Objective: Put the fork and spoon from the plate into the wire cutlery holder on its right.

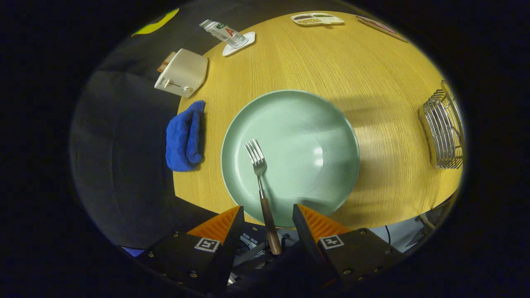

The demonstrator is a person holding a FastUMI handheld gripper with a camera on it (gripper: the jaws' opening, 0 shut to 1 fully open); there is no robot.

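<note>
Gripper [267,215] fingers spread apart, fork [261,182] handle between them untouched; tines rest on plate [331,124]. Wire holder [445,132] stands well right of plate.

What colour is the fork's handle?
Brown, wood-like, on the fork; it lies between the open gripper's fingers in the gripper view.

Round wooden table [314,62], dark cloth wall [120,136] behind, seemingly dim.
</note>
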